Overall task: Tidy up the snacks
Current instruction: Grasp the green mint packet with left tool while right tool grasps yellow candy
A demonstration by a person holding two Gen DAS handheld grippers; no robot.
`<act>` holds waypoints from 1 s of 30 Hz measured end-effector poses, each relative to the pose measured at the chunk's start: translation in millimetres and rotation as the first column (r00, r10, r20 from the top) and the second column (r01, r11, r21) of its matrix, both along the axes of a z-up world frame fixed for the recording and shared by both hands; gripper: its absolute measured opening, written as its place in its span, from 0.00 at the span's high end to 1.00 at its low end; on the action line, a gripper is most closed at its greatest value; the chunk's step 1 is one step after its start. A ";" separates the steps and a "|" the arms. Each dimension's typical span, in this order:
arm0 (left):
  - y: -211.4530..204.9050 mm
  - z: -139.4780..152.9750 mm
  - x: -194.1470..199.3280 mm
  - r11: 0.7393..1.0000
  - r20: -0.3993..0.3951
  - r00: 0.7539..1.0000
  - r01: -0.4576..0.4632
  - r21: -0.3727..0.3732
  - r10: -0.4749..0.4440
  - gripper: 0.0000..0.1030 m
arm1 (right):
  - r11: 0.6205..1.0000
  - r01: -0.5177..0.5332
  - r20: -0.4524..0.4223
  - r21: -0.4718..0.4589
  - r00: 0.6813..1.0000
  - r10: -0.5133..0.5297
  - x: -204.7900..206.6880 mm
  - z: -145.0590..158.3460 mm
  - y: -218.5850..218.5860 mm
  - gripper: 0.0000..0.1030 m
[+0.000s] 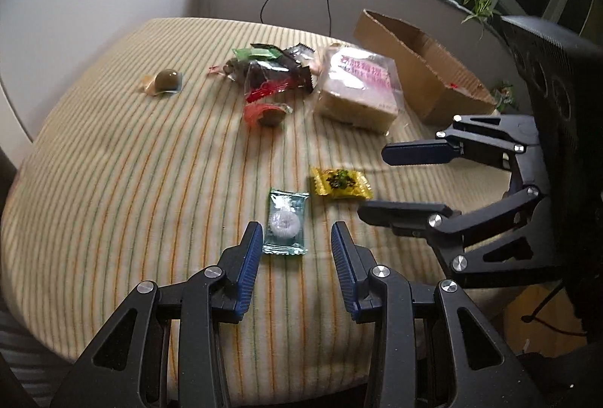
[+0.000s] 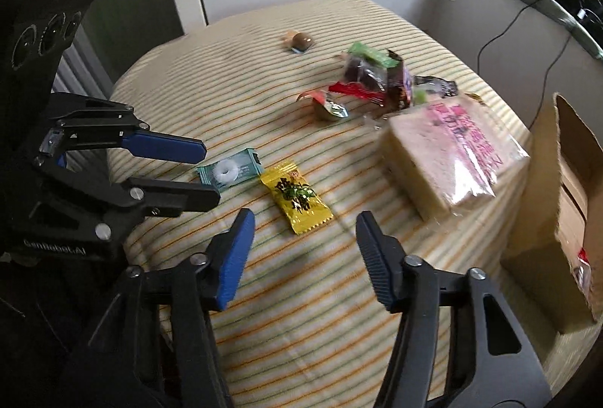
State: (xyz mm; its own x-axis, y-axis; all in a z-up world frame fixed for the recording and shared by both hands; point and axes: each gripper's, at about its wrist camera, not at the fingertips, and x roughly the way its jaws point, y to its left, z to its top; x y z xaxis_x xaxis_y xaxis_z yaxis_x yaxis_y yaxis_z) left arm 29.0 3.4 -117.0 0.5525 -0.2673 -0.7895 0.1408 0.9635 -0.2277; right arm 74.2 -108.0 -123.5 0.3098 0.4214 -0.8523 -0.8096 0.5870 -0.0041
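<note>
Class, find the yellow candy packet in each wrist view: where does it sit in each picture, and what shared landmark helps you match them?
Left wrist view: yellow candy packet, right of centre, beyond the open left gripper.
Right wrist view: yellow candy packet, centre, just ahead of the open right gripper.
Shared landmark: the teal mint packet lies beside it.

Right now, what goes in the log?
left gripper: open, at mint candy | right gripper: open, near yellow candy | box: waiting

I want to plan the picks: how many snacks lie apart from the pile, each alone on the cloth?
3: the teal mint packet, the yellow candy packet beside it, and a brown round sweet far left. The pile may hide more.
</note>
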 end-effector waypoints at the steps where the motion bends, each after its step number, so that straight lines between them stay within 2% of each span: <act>1: -1.0 -1.5 0.5 1.000 -0.001 1.000 -0.001 0.013 0.001 0.66 | 1.000 -0.004 -0.004 -0.002 1.000 0.004 1.2 -0.3 0.0 0.48; 4: -1.8 -4.6 3.6 0.999 0.003 1.000 -0.006 0.040 0.006 0.67 | 1.000 -0.011 -0.018 -0.012 1.000 0.010 7.8 -4.5 5.7 0.52; 9: -4.9 -9.4 6.6 0.997 0.007 1.000 0.002 0.074 -0.002 0.70 | 1.000 -0.022 -0.044 -0.014 0.999 0.021 17.2 -10.7 12.3 0.53; 15: -8.6 -11.7 8.7 0.993 0.021 1.000 0.007 0.118 -0.010 0.78 | 0.999 -0.037 -0.050 -0.024 0.998 0.036 20.4 -17.1 19.3 0.54; 20: -8.0 -11.4 10.2 0.993 0.025 1.000 0.001 0.120 -0.004 0.79 | 0.998 -0.045 -0.043 -0.032 0.998 0.044 19.4 -17.4 21.4 0.67; 23: -7.6 -10.7 10.8 0.993 0.027 1.000 -0.005 0.117 0.002 0.80 | 0.999 -0.041 -0.044 -0.030 0.998 0.039 19.9 -18.7 22.8 0.71; 30: -5.6 -7.2 9.6 0.995 0.031 0.999 -0.013 0.102 0.010 0.80 | 1.000 -0.018 -0.054 -0.008 0.998 0.017 22.0 -16.7 14.3 0.73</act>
State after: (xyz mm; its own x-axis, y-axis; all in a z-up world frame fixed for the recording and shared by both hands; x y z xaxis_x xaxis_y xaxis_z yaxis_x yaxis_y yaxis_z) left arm 38.6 -2.1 -124.2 0.5788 -0.1798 -0.7954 0.1352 0.9831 -0.1238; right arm 96.2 -93.7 -140.2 0.2561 0.4191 -0.8711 -0.8189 0.5729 0.0349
